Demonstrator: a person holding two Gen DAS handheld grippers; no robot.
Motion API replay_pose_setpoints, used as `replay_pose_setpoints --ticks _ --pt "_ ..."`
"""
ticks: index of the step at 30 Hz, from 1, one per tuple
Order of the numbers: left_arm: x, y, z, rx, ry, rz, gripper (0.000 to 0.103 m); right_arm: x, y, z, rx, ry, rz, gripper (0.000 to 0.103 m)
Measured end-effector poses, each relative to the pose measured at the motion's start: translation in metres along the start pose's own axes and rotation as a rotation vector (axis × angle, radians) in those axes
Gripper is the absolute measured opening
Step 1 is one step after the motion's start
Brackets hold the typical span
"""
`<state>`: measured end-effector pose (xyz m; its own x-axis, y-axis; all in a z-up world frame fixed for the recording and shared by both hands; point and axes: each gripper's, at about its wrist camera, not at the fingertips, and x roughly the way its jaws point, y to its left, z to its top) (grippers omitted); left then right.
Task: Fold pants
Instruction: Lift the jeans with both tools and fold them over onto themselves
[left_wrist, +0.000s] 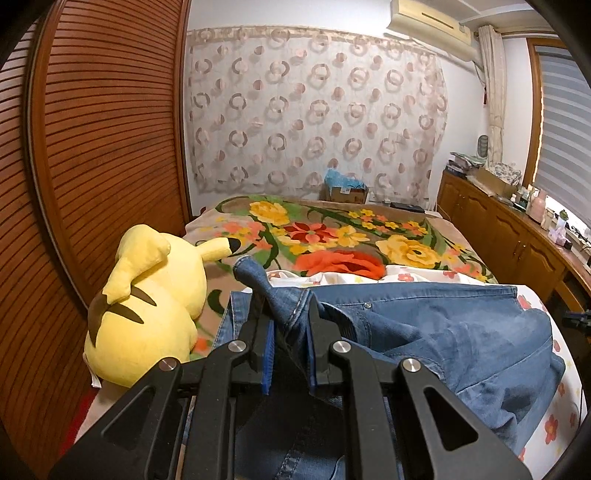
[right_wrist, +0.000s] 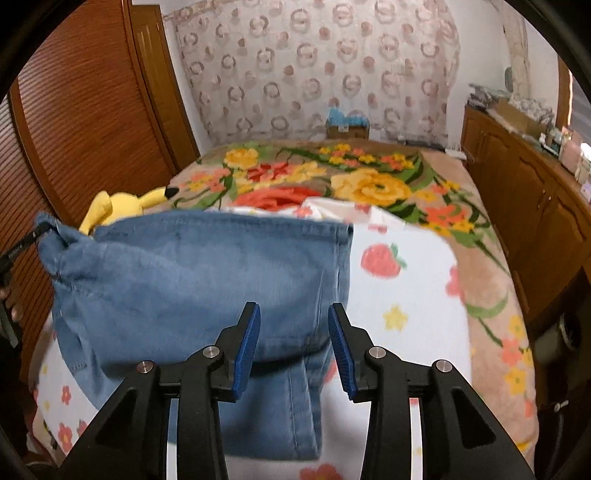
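Blue jeans (left_wrist: 443, 332) lie folded across a white flower-print sheet (right_wrist: 399, 280) on the bed. My left gripper (left_wrist: 286, 301) is shut on a bunched hem corner of the jeans, and denim fills the gap between its blue pads. In the right wrist view that pinched corner (right_wrist: 48, 225) stands raised at the far left of the jeans (right_wrist: 192, 280). My right gripper (right_wrist: 293, 310) hovers open over the near edge of the jeans. Its pads (right_wrist: 245, 343) stand apart and press on nothing.
A yellow plush toy (left_wrist: 147, 306) sits on the bed just left of the jeans. A floral blanket (left_wrist: 332, 236) covers the far half of the bed. Louvred wooden doors (left_wrist: 103, 147) line the left side, a wooden cabinet (left_wrist: 517, 236) the right. A cardboard box (left_wrist: 345, 192) stands beyond the bed.
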<state>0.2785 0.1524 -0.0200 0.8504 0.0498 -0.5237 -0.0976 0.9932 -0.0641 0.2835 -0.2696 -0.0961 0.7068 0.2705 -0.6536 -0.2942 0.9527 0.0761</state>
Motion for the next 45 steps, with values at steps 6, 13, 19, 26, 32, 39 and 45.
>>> replay_pose_setpoints --ticks 6,13,19,26,32,39,45 --pt "-0.003 -0.005 -0.011 0.004 0.014 -0.007 0.015 0.021 0.000 -0.005 0.053 0.059 0.013 0.040" --pt "-0.003 -0.006 -0.014 0.007 0.025 -0.004 0.015 0.042 0.002 -0.013 0.101 0.120 0.015 0.041" --pt "0.000 -0.006 -0.019 0.007 0.042 -0.004 0.015 0.045 0.004 -0.016 0.138 0.136 0.026 0.041" --pt "-0.001 -0.008 -0.019 0.007 0.040 -0.006 0.015 0.031 0.012 -0.018 0.088 0.071 0.029 0.007" --pt "-0.011 0.000 -0.003 -0.025 -0.016 -0.003 0.015 -0.015 0.012 -0.006 0.056 -0.066 0.021 0.006" --pt "-0.012 0.009 0.035 -0.044 -0.085 -0.008 0.015 -0.063 0.003 0.022 0.022 -0.221 -0.022 0.005" --pt "0.022 0.009 0.060 -0.043 -0.064 -0.005 0.015 -0.043 0.003 0.046 -0.021 -0.240 -0.069 0.005"
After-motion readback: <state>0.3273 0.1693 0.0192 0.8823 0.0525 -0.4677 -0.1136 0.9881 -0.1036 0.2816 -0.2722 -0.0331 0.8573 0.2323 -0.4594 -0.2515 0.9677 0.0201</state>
